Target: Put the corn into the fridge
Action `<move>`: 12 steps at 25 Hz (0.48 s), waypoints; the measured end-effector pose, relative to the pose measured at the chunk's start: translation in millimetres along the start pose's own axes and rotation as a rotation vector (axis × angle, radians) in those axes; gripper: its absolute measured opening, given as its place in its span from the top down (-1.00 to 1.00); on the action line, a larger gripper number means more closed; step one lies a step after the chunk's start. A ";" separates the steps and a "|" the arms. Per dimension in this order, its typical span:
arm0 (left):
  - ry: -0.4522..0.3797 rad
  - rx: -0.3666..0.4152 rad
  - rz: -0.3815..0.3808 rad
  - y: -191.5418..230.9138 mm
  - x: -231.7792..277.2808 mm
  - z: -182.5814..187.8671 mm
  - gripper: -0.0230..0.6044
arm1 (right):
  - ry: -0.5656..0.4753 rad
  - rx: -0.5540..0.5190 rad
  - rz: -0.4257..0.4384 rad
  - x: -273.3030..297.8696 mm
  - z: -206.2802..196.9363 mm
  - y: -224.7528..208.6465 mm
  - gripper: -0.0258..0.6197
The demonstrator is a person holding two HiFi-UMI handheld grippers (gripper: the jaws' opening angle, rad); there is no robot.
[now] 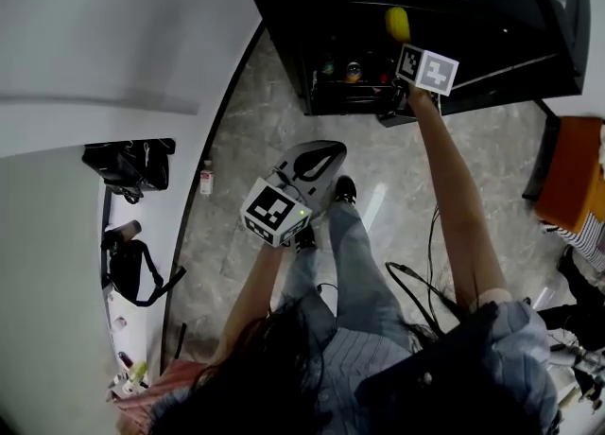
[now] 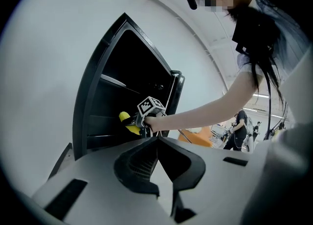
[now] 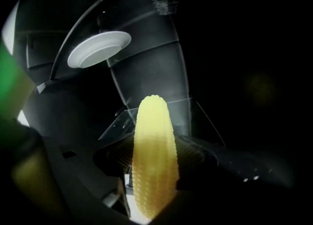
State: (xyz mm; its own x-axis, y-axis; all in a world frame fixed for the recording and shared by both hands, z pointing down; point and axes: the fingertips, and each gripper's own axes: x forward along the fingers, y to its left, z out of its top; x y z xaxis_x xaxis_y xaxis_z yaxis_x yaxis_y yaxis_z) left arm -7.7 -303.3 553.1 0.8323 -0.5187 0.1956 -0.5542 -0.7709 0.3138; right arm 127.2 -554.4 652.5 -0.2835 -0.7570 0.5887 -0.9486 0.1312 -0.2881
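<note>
The yellow corn is up inside the open black fridge, clamped in my right gripper, which is shut on it. In the right gripper view the corn stands upright between the dark jaws, over a glass shelf and below a white plate. From the left gripper view I see the corn and the right gripper within the fridge frame. My left gripper hangs back near the person's knees, its jaws shut on nothing.
Bottles stand on a low fridge shelf. The fridge door swings open at right. An orange object and floor cables lie to the right. Black bags rest on a white counter at left, with a small bottle on the floor.
</note>
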 end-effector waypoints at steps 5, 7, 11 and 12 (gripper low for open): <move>0.005 -0.005 -0.002 1.0 3.2 -2.1 0.90 | -0.038 0.003 -0.022 11.4 4.2 -9.0 0.13; 0.008 -0.003 -0.005 0.0 4.6 -2.5 0.90 | -0.036 -0.018 -0.040 14.1 5.6 -13.3 0.13; 0.006 -0.004 -0.002 -0.6 5.1 -3.1 0.90 | -0.035 -0.070 -0.068 20.0 7.8 -21.8 0.12; 0.006 -0.005 0.000 -0.2 5.8 -3.7 0.90 | -0.030 -0.076 -0.070 22.1 7.9 -24.3 0.12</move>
State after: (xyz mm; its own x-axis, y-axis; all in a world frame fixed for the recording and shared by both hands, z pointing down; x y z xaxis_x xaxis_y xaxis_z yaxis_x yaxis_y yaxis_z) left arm -2.8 -304.8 557.6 0.8326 -0.5162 0.2009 -0.5538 -0.7693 0.3185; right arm 145.2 -579.3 666.5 -0.2125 -0.7848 0.5822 -0.9743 0.1243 -0.1881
